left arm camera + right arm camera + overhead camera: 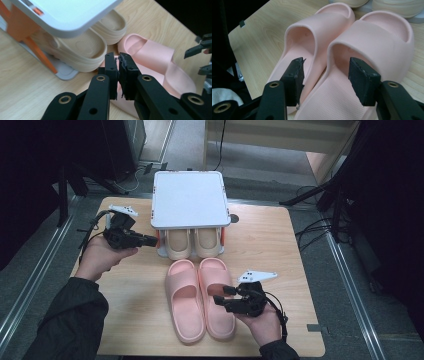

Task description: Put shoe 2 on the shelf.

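A pair of pink slippers lies side by side mid-table, the left one [185,302] and the right one [212,270], toes toward the rack. My right gripper [223,295] hovers at the right slipper's outer side and is open. In the right gripper view its jaws [325,77] stand wide, with the two slippers' [312,30] [382,37] adjoining walls between the pads, which do not press on them. My left gripper [153,240] is held left of the rack, its jaws [118,60] shut on nothing. A beige pair [192,245] sits under the white shelf [189,197].
The small rack [67,12] has orange side supports [37,52] and stands at the table's far middle. A small round object [234,218] lies right of it. Bare wood [270,250] shows around the slippers. Dark stands and cables ring the table.
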`<state>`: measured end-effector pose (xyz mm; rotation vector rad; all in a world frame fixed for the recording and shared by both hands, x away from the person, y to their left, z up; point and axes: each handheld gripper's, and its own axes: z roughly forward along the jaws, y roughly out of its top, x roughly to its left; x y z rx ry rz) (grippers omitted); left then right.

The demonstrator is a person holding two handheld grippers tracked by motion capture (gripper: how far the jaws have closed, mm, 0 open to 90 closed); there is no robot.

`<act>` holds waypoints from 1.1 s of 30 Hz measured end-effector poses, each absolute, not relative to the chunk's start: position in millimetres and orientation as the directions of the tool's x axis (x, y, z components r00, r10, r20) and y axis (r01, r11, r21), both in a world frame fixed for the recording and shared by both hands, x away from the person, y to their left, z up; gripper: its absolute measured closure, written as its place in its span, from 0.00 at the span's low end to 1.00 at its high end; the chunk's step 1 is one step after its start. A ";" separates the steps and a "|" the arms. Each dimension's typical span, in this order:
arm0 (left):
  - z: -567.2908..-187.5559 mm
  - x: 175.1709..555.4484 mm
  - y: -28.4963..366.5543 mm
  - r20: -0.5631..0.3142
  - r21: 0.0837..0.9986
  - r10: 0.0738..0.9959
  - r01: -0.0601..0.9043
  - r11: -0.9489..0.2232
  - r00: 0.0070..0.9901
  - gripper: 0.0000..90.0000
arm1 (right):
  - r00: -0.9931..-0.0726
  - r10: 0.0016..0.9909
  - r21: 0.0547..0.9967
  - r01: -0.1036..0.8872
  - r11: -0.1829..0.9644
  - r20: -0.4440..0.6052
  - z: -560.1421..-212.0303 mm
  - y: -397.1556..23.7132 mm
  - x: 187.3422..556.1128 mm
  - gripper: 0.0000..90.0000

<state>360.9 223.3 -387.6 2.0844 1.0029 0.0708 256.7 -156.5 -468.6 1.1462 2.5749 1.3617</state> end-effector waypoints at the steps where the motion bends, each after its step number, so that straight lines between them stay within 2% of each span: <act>1: -385.1 361.6 223.5 -0.277 0.689 0.674 0.631 -0.358 0.685 0.94 | -0.732 0.607 0.719 0.598 0.355 0.310 -469.3 -155.4 256.0 0.52; 9: -391.2 360.7 226.6 -0.297 0.678 0.672 0.646 -0.352 0.678 0.89 | -0.709 0.630 0.704 0.621 0.345 0.317 -483.7 -138.9 252.1 0.46; 14: -395.6 360.4 230.6 -0.309 0.670 0.669 0.654 -0.351 0.676 0.86 | -0.696 0.662 0.704 0.616 0.353 0.277 -493.6 -125.1 252.8 0.45; 17: -396.1 361.0 232.3 -0.307 0.669 0.677 0.658 -0.346 0.669 0.80 | -0.686 0.677 0.704 0.618 0.350 0.265 -498.1 -115.8 255.5 0.43; 30: -394.8 359.0 237.7 -0.312 0.677 0.685 0.660 -0.327 0.659 0.78 | -0.593 0.748 0.699 0.669 0.252 0.298 -512.5 -90.0 268.6 0.37; 33: -396.0 359.0 238.3 -0.313 0.675 0.687 0.663 -0.325 0.655 0.78 | -0.572 0.780 0.710 0.658 0.251 0.255 -513.9 -83.8 268.1 0.37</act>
